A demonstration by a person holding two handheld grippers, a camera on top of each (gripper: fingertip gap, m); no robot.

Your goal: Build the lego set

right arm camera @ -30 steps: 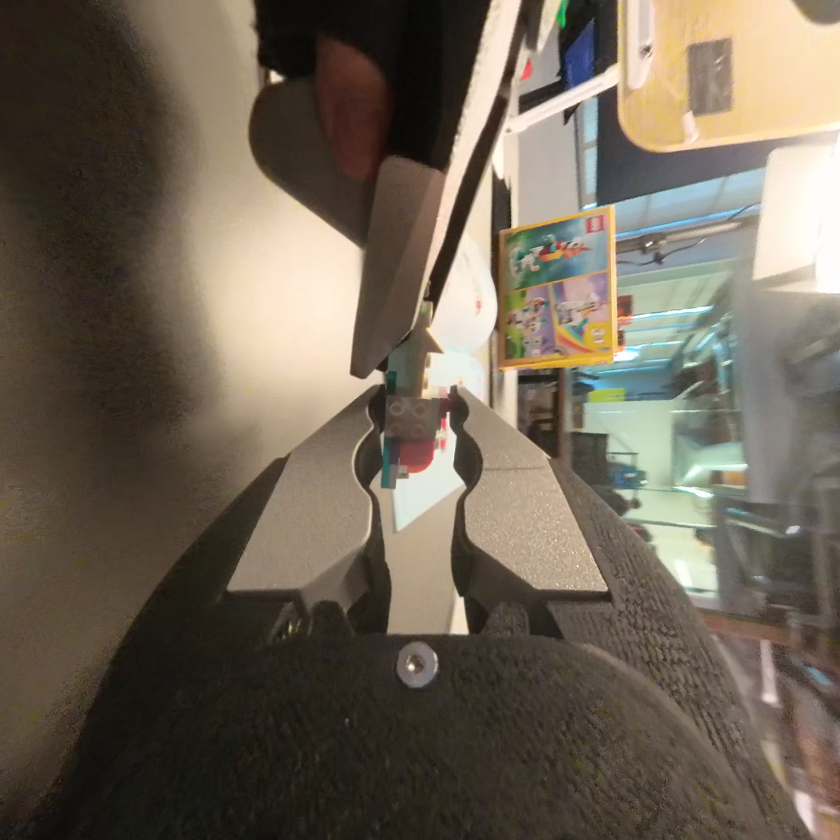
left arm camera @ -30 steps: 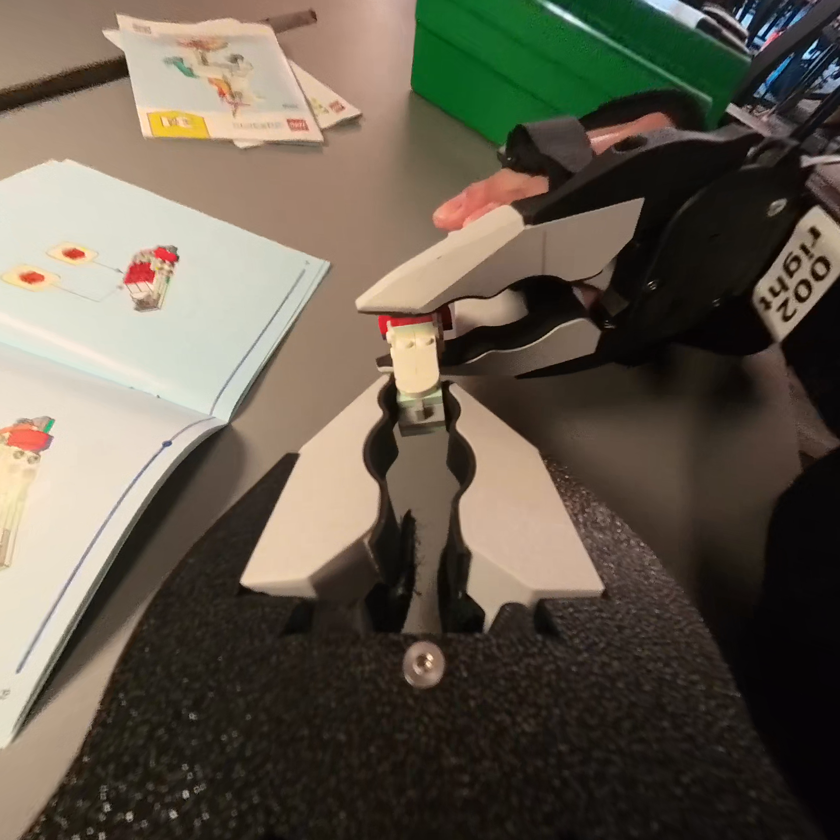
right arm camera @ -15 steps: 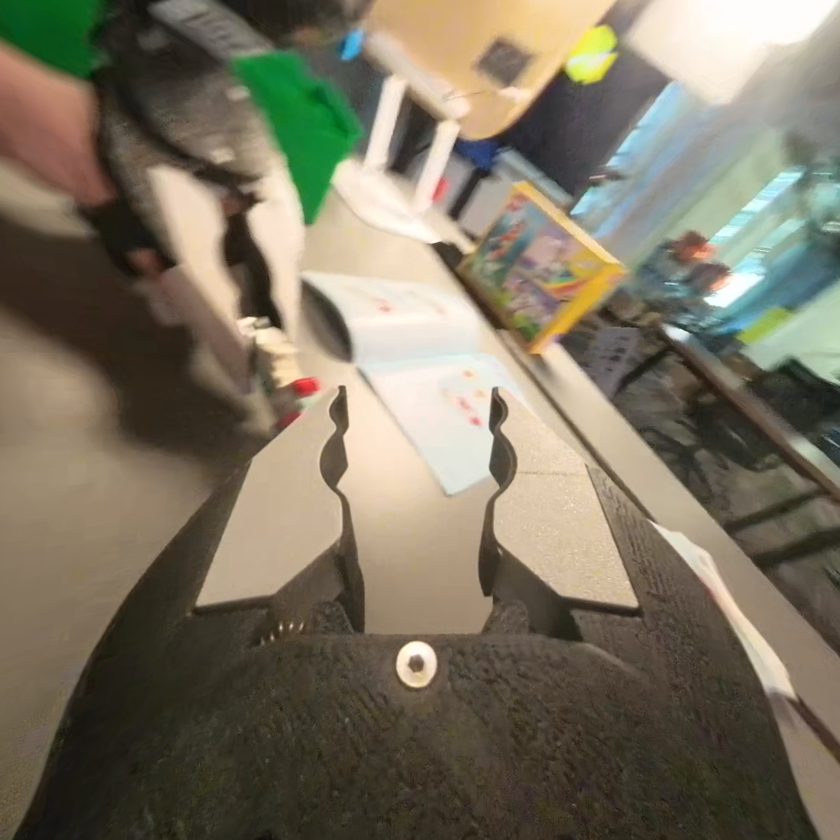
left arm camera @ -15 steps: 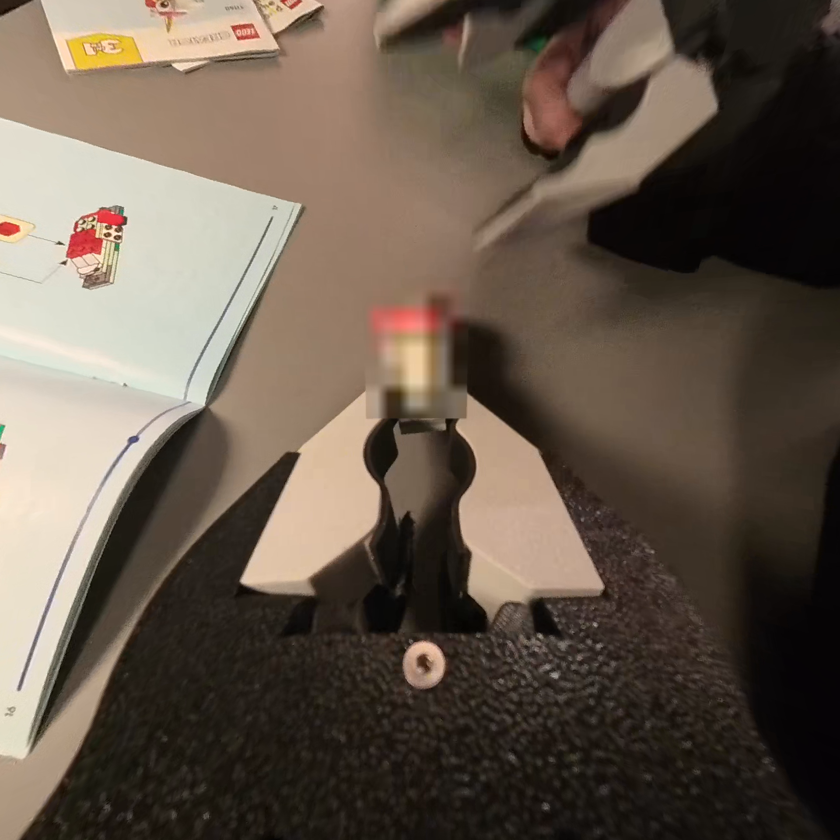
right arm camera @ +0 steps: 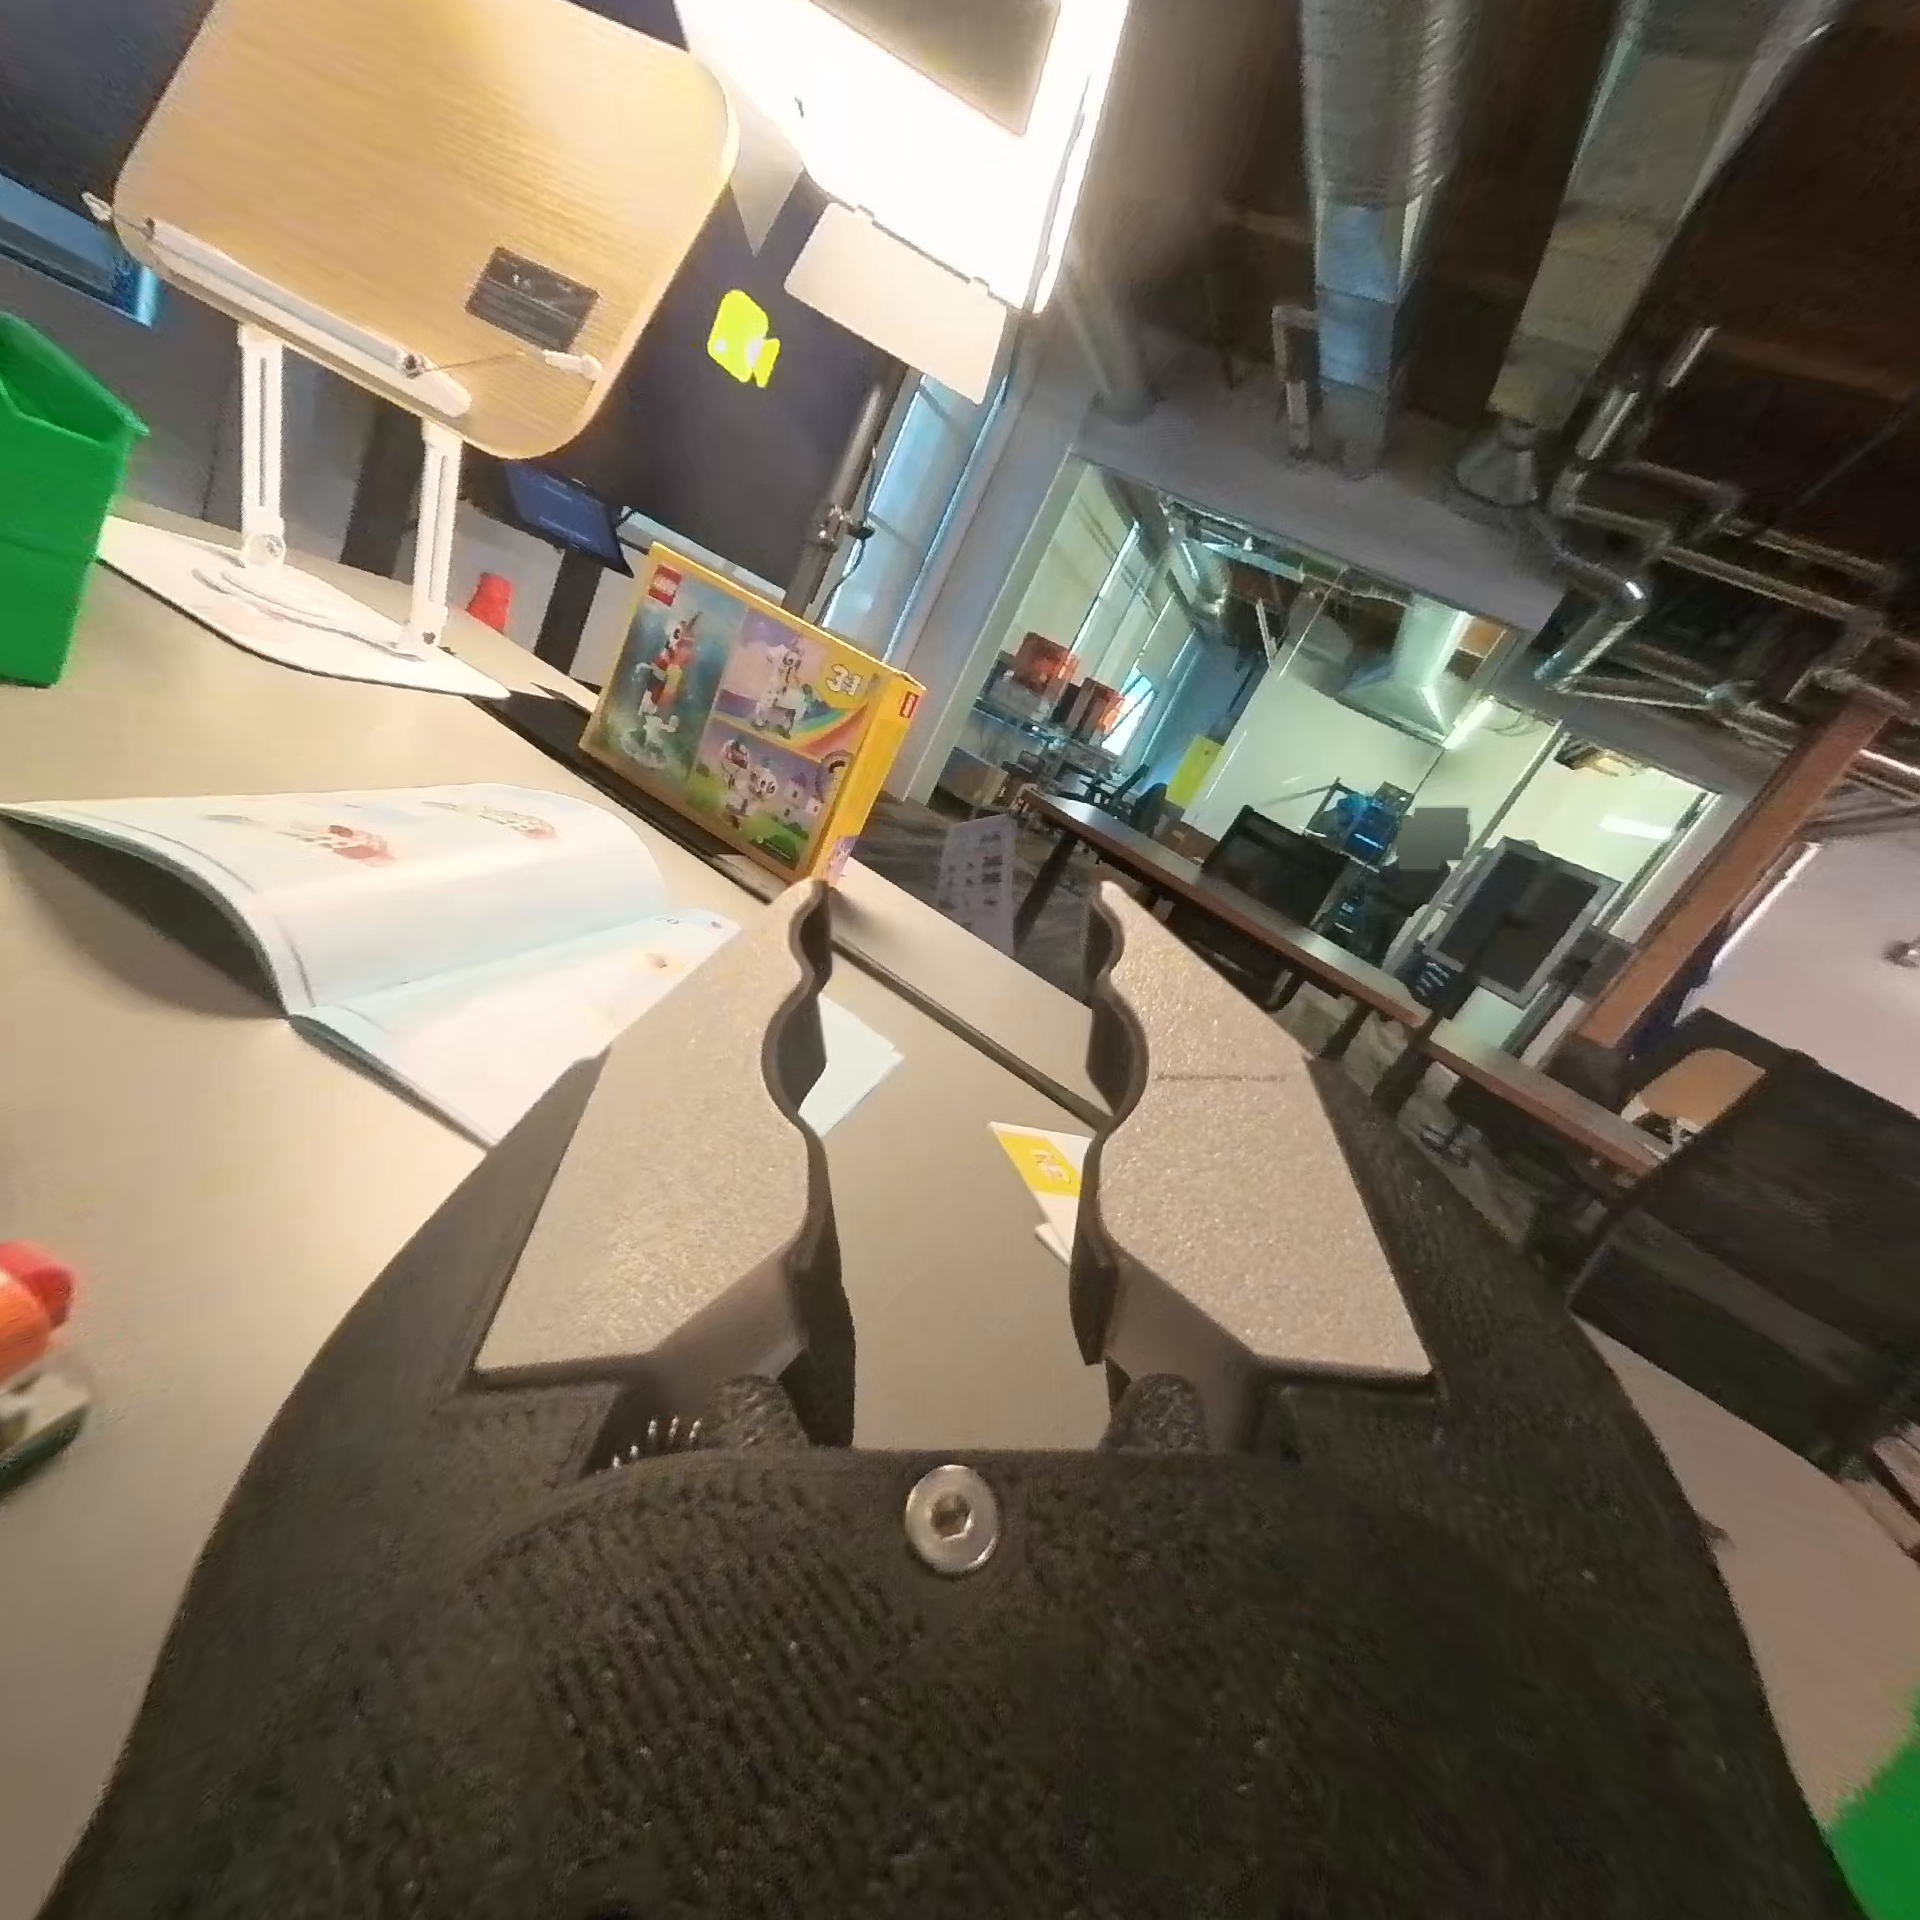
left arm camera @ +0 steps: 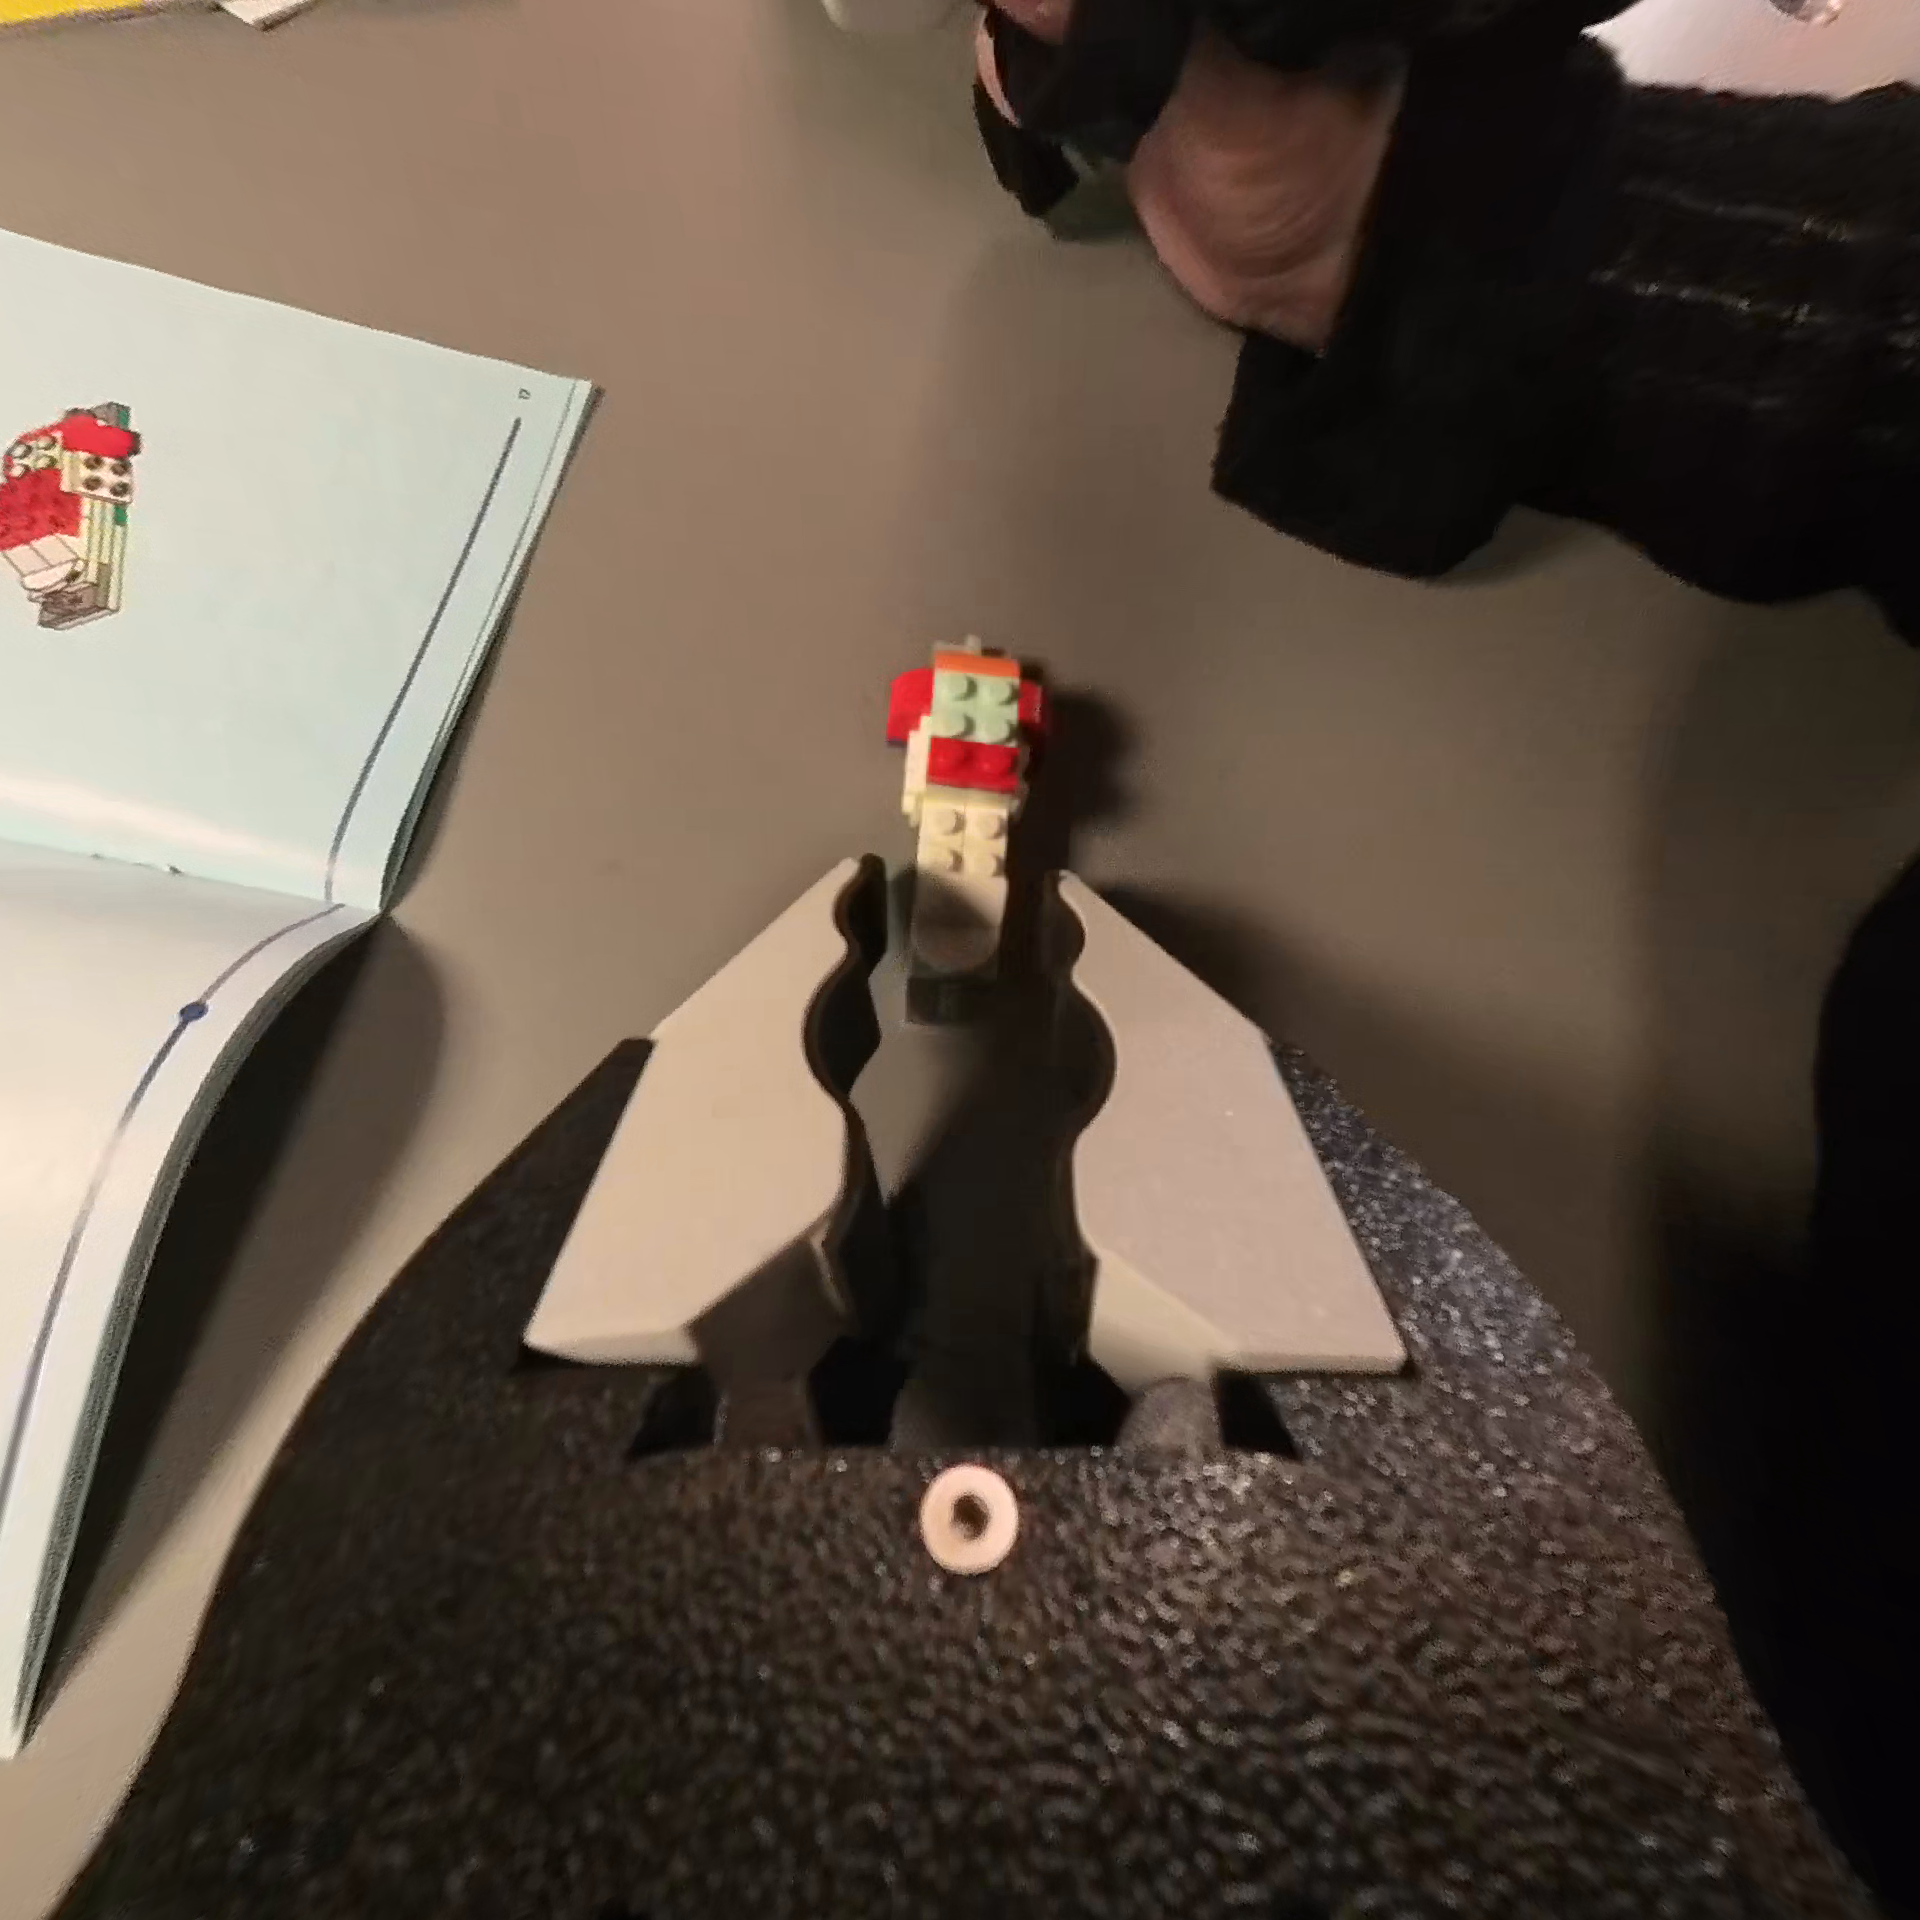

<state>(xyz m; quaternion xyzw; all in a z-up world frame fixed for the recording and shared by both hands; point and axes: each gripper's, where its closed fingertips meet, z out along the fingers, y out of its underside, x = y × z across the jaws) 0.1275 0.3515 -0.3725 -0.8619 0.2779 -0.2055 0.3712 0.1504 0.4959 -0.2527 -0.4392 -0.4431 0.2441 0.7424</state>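
A small lego model point(left arm camera: 966, 769) of red, cream, pale green and orange bricks lies on the grey table point(left arm camera: 727, 260). Its grey lower end sits between the tips of my left gripper point(left arm camera: 961, 878), which is open; the fingers do not touch it. My right gripper point(right arm camera: 956, 904) is open and empty, held low over the table and pointing away from the model. The model shows blurred at the left edge of the right wrist view point(right arm camera: 31, 1320). The hand holding the right gripper point(left arm camera: 1247, 208), in a black sleeve, is at the top right of the left wrist view.
An open pale blue instruction booklet point(left arm camera: 260, 623) lies left of the model; it also shows in the right wrist view point(right arm camera: 416, 904). A yellow lego box point(right arm camera: 748, 717), a green bin point(right arm camera: 52, 520), a wooden board on a white stand point(right arm camera: 416, 208) and a second booklet point(right arm camera: 1039, 1164) are on the table.
The right gripper let go of the model, opened and swung away. The left gripper opened, and the model now lies on the table between its tips.
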